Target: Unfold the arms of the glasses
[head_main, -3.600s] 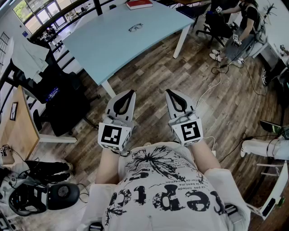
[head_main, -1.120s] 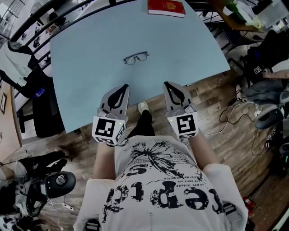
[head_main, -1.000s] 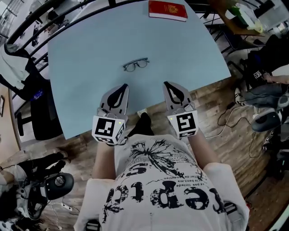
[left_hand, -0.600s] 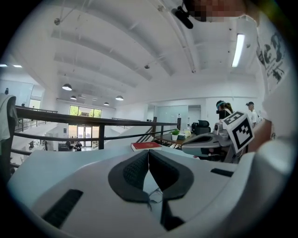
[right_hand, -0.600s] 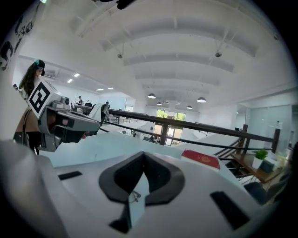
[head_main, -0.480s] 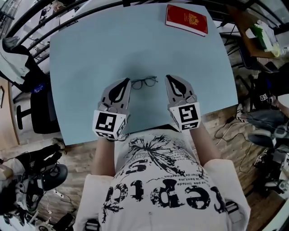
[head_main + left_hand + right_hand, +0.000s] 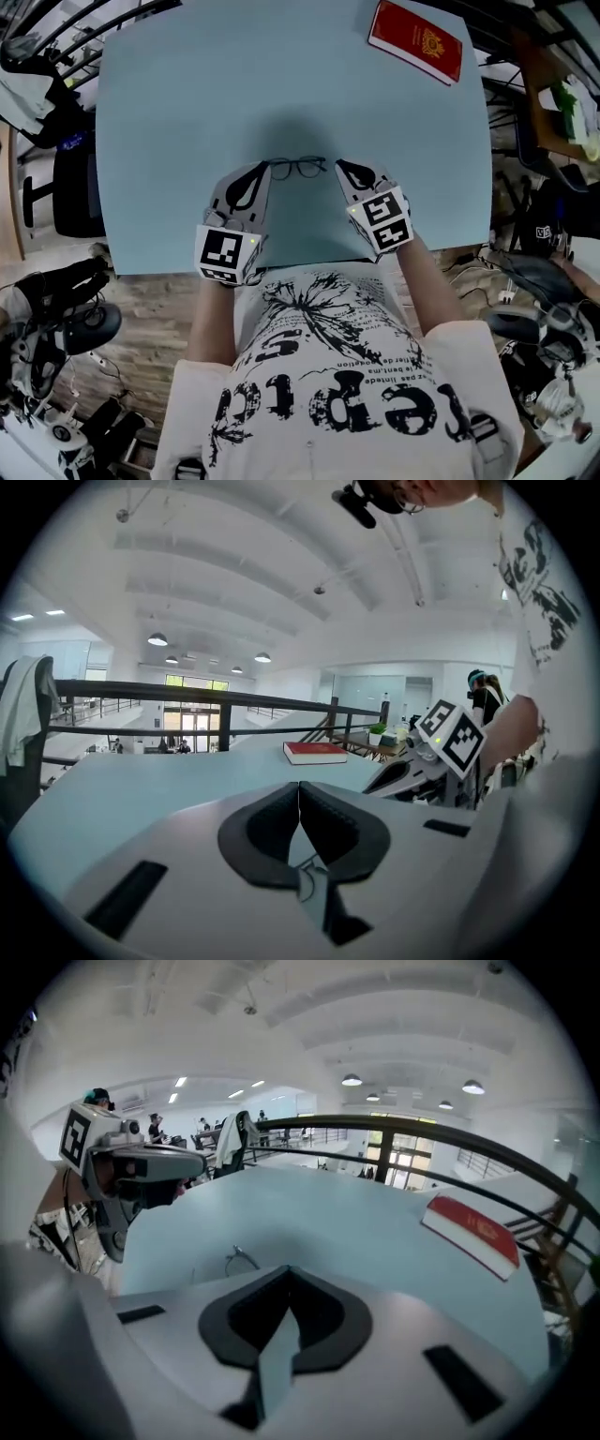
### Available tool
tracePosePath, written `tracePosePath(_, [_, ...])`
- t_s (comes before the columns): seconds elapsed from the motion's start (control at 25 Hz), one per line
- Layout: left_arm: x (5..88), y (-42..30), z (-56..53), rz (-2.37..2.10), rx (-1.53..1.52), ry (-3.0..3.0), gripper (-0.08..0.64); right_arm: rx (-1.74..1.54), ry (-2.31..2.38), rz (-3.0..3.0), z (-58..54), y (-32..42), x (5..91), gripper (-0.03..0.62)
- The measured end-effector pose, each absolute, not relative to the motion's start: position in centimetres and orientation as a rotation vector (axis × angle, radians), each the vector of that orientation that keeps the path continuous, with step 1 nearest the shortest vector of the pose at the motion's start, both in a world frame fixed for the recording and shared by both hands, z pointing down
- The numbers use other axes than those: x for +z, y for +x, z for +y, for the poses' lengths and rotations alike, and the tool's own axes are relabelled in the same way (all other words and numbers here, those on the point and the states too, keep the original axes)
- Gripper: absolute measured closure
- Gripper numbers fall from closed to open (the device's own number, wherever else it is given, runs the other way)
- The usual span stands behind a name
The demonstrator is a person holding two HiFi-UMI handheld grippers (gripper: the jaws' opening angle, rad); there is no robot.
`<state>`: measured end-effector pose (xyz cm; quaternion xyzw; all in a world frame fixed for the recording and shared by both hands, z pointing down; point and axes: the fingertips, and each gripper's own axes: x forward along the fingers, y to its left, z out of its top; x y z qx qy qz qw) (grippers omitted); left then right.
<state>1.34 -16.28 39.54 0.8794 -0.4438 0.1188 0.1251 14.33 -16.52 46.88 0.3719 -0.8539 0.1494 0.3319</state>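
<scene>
The left gripper (image 7: 299,787) has its jaws pressed together with nothing between them, and so does the right gripper (image 7: 288,1271). In the head view, the glasses (image 7: 298,168) lie on the pale blue bench (image 7: 178,103), between the two gripper tips and just beside each. The right gripper view shows part of the glasses just beyond its tips. The left gripper view shows a red book (image 7: 314,752) farther back.
</scene>
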Motion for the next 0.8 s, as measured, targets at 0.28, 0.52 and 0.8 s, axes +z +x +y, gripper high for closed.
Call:
tracePosePath(0.28, [42.9,1.6,-16.9,-1.321,0.380,2.480,0.541,0.274,0.580,-2.119,-17.0,13.9,52.1,0.562])
tracePosePath(0.52, [45.2,1.3,-16.7,-1.328,0.468,2.435,0.541,0.076,0.278,-2.005,-17.3,13.8,55.3,0.510])
tracePosePath(0.8, [47.1,1.4,-16.7,-1.304,0.547,2.414,0.540,0.009,0.093,-1.974,-17.3,12.6,56.4,0.508])
